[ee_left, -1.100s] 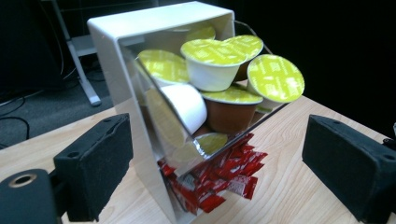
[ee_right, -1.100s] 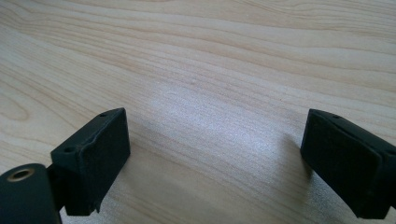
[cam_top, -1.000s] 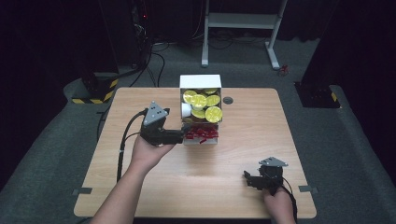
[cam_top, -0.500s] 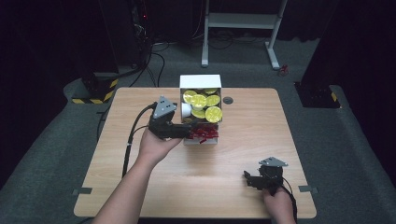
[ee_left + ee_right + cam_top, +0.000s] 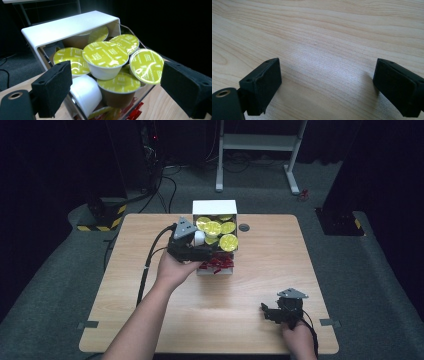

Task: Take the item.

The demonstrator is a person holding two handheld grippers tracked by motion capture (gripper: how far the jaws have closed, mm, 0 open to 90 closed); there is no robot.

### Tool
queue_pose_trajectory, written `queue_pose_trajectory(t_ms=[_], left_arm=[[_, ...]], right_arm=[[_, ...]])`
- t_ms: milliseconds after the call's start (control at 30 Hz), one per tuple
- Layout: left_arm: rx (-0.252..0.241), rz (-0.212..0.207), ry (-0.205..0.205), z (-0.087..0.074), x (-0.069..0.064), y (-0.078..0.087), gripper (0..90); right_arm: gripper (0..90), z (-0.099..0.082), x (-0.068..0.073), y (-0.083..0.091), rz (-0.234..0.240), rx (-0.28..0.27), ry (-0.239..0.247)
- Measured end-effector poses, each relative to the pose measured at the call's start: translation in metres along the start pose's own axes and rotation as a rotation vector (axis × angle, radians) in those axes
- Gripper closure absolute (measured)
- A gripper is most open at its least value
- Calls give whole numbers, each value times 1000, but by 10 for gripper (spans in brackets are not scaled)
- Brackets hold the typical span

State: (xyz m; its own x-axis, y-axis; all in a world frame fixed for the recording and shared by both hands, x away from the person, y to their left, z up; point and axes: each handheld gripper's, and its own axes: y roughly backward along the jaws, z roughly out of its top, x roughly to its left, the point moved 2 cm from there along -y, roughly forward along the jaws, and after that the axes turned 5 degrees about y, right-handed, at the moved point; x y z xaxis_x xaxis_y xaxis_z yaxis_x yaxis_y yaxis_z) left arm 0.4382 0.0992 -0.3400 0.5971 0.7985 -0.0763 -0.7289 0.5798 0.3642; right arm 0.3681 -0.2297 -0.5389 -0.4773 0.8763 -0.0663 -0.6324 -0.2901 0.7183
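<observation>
A light wooden table (image 5: 150,270) carries everything. A capsule-filled box (image 5: 215,208) sits at twelve o'clock, a dark round grommet (image 5: 244,227) just beside it.

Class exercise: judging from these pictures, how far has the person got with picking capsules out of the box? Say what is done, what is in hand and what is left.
Done: no capsule lies out on the light wooden table. In hand: the left gripper, jaws open and holding nothing, faces the yellow-lidded coffee capsules piled in the white-topped clear box. Left: likely gripping one and lifting it out. The right gripper sits open over bare table.
</observation>
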Motion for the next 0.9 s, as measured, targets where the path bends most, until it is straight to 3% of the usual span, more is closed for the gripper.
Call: queue_pose_trajectory(t_ms=[433, 667, 900], left_arm=[[-28, -11, -8, 11, -2, -12, 147], [-12, 5, -14, 15, -1, -21, 152], [20, 14, -9, 14, 5, -32, 225]], right_arm=[[82, 0, 0, 0, 0, 1, -1], [82, 0, 0, 0, 0, 0, -1], [83, 0, 0, 0, 1, -1, -3]])
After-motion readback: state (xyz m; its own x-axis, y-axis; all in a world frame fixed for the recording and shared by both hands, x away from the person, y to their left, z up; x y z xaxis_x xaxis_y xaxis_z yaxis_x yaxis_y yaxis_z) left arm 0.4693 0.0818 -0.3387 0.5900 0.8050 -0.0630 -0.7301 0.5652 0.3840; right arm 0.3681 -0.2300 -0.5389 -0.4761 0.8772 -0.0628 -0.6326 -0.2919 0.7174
